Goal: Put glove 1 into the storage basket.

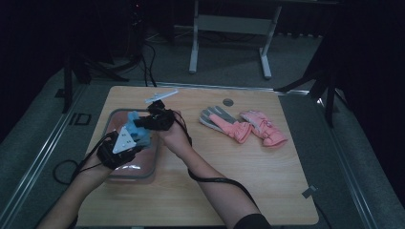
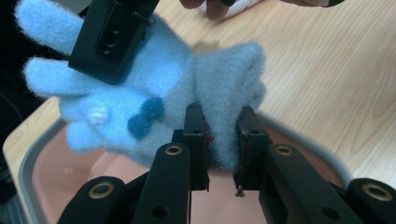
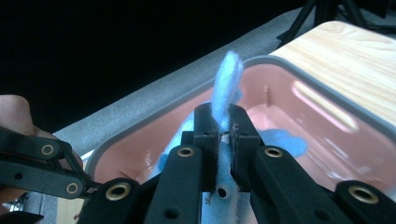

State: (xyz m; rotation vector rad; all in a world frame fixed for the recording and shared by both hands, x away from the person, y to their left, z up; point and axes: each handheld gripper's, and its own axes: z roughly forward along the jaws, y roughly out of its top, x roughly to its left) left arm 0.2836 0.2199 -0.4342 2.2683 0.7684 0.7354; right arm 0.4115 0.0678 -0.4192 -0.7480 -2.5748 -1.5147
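Note:
A light blue fleece glove (image 2: 116, 102) with a dark blue bow hangs stretched between my two grippers over a pink bin (image 1: 136, 176). My left gripper (image 2: 223, 119) is shut on the glove's cuff end. My right gripper (image 3: 224, 119) is shut on a thin edge of the same glove (image 3: 227, 79), near its fingers. In the high view the left gripper (image 1: 131, 142) sits over the bin's middle. The right gripper (image 1: 150, 120) is just beyond it, with the glove (image 1: 135, 118) between them. The right gripper's jaw stands at the upper left of the left gripper view.
The bin (image 3: 327, 93) has a grey rim and stands at the table's left side. A pair of pink and grey gloves (image 1: 229, 125) (image 1: 265, 129) lies at the right of the wooden table (image 1: 229, 162). A white strip (image 1: 161, 95) lies near the far edge.

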